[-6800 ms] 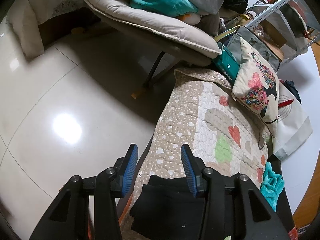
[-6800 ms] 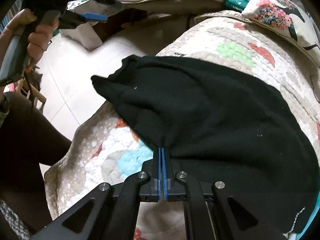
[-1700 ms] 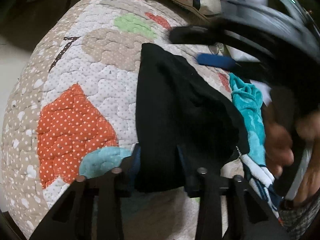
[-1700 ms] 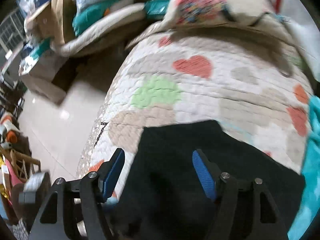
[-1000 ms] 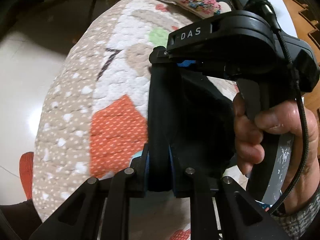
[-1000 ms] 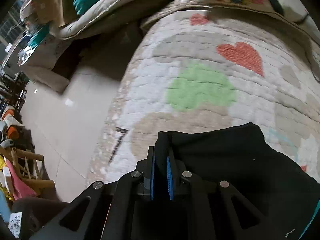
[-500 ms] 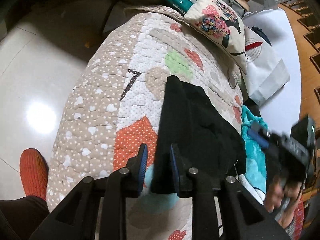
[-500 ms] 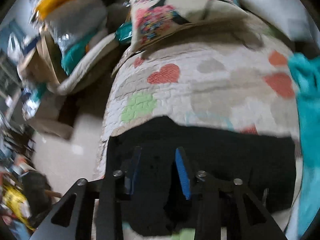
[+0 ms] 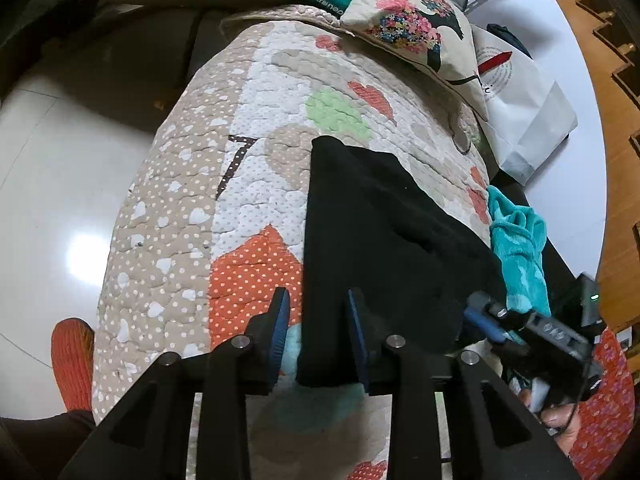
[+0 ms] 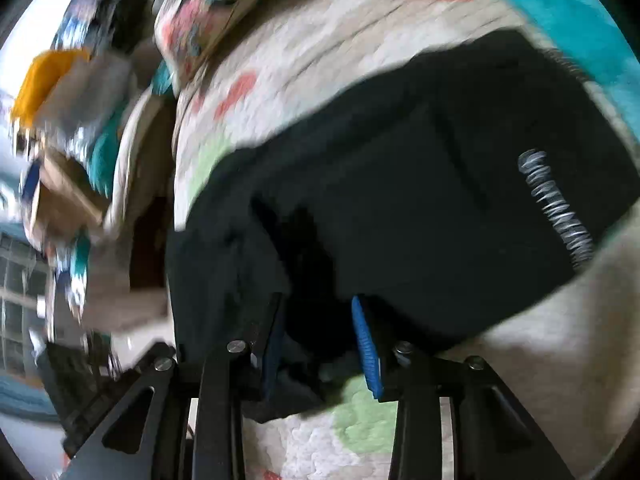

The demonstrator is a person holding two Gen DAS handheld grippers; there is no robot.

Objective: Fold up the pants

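Observation:
The black pants [image 9: 384, 248] lie folded into a compact stack on the patchwork quilt [image 9: 248, 184]. My left gripper [image 9: 318, 312] is open, its blue pads either side of the stack's near left corner. In the blurred right wrist view the pants [image 10: 420, 200] fill the middle, with a white woven label [image 10: 556, 204] at the right. My right gripper [image 10: 318, 320] is open around the near edge of the cloth. The right gripper also shows in the left wrist view [image 9: 492, 320] at the stack's right corner.
A floral pillow [image 9: 412, 28] and a white paper bag [image 9: 524, 100] lie beyond the quilt. A teal towel [image 9: 520, 248] lies right of the pants. Glossy tile floor [image 9: 52, 184] is left of the quilt, with a foot in an orange sock [image 9: 74, 360].
Both grippers were shut on the pants a second ago and have opened. The right gripper has swung from the far end to the near right corner. The left gripper has drawn back slightly.

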